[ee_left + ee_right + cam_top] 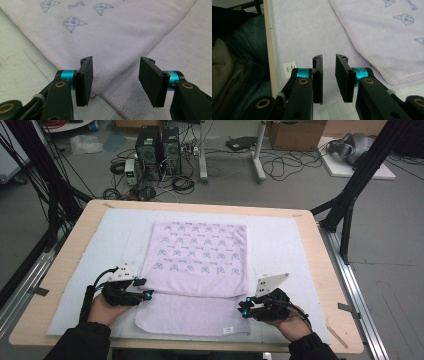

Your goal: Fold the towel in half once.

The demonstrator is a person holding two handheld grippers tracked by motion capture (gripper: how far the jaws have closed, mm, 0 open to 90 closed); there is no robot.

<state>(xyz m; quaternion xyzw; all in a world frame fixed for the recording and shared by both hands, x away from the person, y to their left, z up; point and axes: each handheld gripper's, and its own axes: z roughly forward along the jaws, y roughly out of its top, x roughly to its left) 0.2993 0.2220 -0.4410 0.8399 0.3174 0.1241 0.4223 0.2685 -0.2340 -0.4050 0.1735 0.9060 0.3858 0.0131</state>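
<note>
One pale lilac towel (192,270) lies flat on the white mat (280,240) that covers the counter (65,270), its far part folded toward the person so the printed upper layer ends short of the plain near edge; a small white label (228,329) sits at that near edge. Two grippers rest near it, one in each hand. The left gripper (148,288) is at the towel's left side, its fingers (85,80) standing apart with nothing pressed between them, the fold's corner lying under the gap. The right gripper (244,309) is at the near right corner; its fingers (318,80) stand a narrow gap apart, holding nothing, above the plain layer beside the label (289,69).
</note>
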